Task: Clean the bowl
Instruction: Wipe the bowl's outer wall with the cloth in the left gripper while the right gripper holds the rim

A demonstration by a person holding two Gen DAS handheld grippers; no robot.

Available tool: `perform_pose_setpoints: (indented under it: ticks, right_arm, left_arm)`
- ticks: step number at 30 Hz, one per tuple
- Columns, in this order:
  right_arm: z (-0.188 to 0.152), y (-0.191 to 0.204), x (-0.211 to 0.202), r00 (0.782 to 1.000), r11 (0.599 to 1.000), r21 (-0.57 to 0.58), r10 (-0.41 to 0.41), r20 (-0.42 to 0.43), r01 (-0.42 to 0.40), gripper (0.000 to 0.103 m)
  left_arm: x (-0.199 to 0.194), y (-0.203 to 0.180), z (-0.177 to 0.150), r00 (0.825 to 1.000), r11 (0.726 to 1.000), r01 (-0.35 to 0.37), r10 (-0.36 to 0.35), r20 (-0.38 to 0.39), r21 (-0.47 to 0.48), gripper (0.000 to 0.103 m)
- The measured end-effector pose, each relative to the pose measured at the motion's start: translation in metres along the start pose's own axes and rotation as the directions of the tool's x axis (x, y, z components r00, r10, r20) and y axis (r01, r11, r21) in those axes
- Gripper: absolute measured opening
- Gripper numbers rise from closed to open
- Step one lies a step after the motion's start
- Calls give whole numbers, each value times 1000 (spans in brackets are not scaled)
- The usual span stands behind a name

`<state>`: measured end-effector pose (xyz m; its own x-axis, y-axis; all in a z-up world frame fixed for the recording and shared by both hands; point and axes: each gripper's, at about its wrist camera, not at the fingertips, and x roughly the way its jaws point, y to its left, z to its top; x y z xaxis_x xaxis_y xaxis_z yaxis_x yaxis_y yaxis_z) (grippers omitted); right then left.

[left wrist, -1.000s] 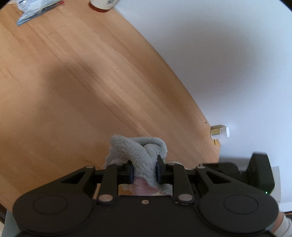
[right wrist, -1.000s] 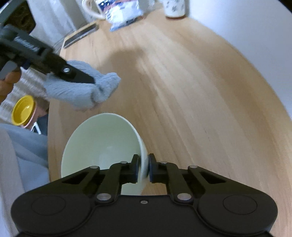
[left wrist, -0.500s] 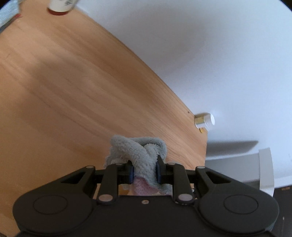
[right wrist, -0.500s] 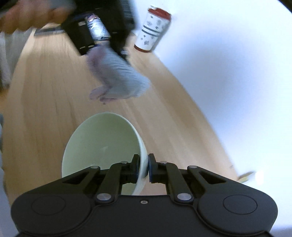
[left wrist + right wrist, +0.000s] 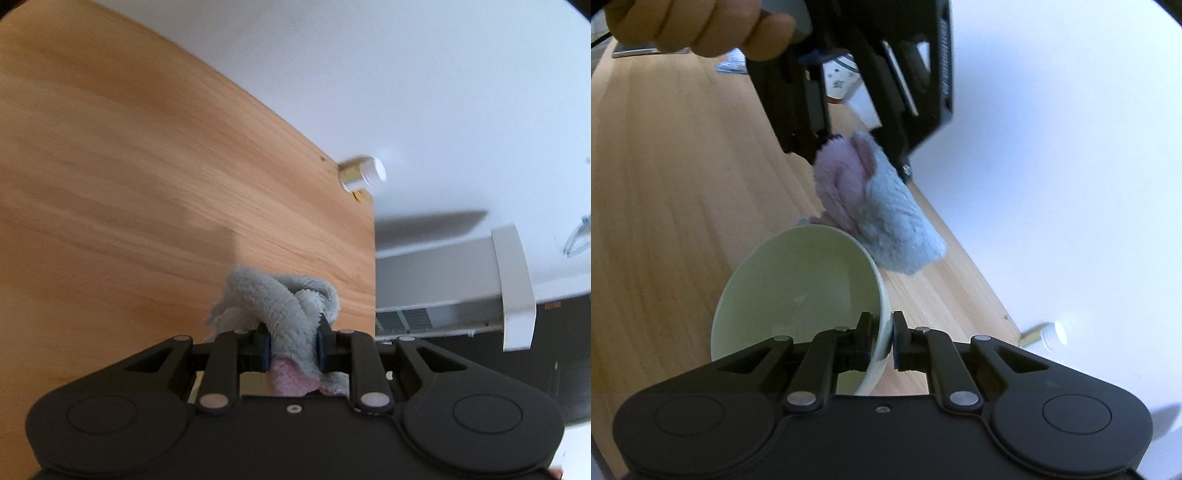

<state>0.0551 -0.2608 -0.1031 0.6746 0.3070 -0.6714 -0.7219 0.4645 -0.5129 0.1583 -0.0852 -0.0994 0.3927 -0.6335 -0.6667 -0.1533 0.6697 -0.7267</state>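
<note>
Bowl [image 5: 798,295]: pale green, tilted above the table [image 5: 665,184], rim pinched by the right gripper [image 5: 884,341].
Left gripper [image 5: 291,347]: clamped on the cloth [image 5: 284,306]; cloth hung just beyond the far rim.
Handling: judged rigid, smooth, breakable, slip-prone; rim was the sound hold.
Cloth: soft, yielding.

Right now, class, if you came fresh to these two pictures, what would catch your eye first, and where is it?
First, the pale green bowl, low in the right wrist view, its rim pinched by the right hand-held gripper. Just beyond its far rim hangs the fluffy grey and pink cloth, clamped in the left hand-held gripper above the wooden table.
</note>
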Motion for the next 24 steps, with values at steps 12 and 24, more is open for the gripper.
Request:
perform_pose_setpoints:
  ticks: [12,24]
  right_arm:
    - [-3,1,-12,997,990,127,-57,-50,63,13]
    - [4,1,-19,994,975,207,-64,-94,82,20]
  left_arm:
    - [23,-15,-5,992,968,-109,122,-43,224,21]
    - [29,-1,-7,982,966,-167,181,-54,195,19]
